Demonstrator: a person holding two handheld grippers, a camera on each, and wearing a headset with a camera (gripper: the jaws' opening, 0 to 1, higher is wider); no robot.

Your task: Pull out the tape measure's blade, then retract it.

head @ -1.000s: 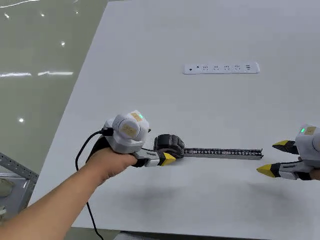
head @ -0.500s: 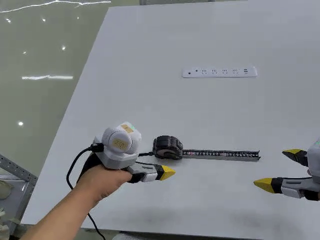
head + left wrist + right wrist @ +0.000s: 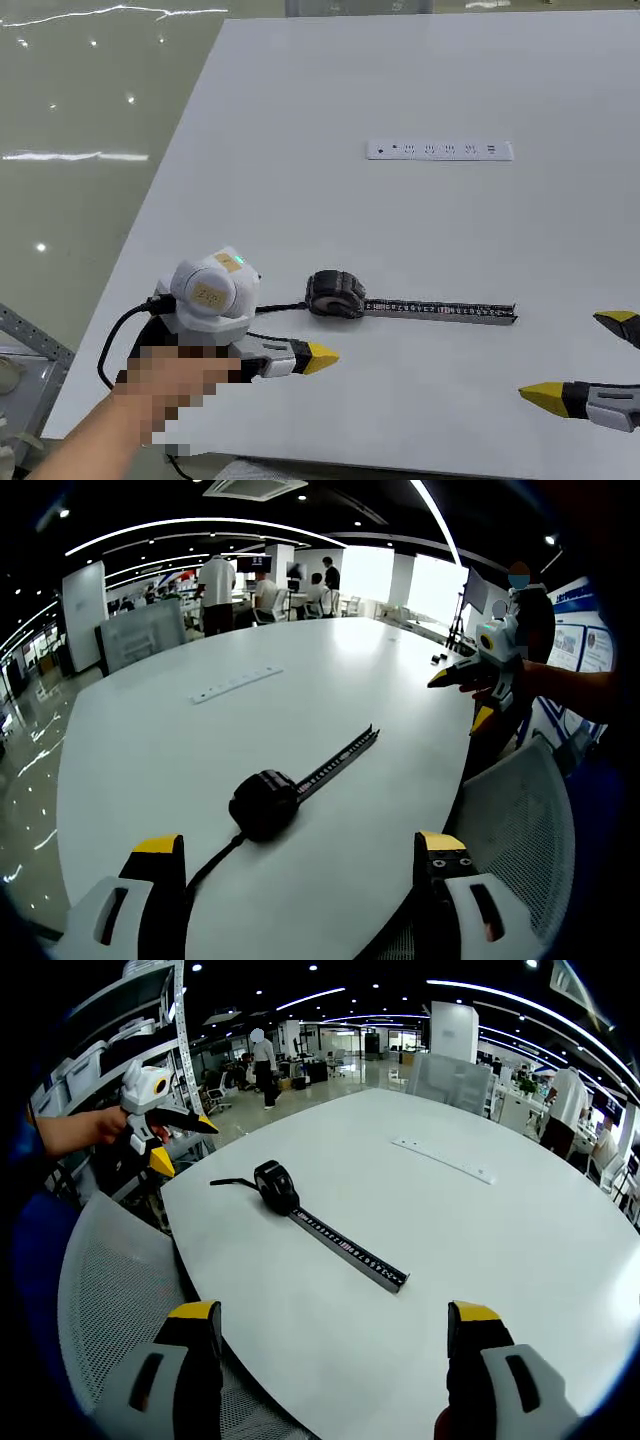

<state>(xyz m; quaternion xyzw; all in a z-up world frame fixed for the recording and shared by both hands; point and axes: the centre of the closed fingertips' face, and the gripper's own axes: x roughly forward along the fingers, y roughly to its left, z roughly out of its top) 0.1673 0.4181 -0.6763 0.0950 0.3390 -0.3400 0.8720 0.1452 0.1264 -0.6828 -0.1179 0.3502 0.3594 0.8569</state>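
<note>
While both grippers hang clear of the work, the tape measure lies on the white table, lower centre of the head view. Its blade is out flat toward the right, tip free. Left gripper is at lower left, jaws spread wide, empty, near the case but not touching. Right gripper is at the lower right edge, jaws also wide apart, empty, off the blade tip. Power strip is at upper centre, well apart.

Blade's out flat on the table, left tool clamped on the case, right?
Not quite. The blade is out flat on the table, but the left tool is open and clear of the case, as the left gripper view shows.
</note>
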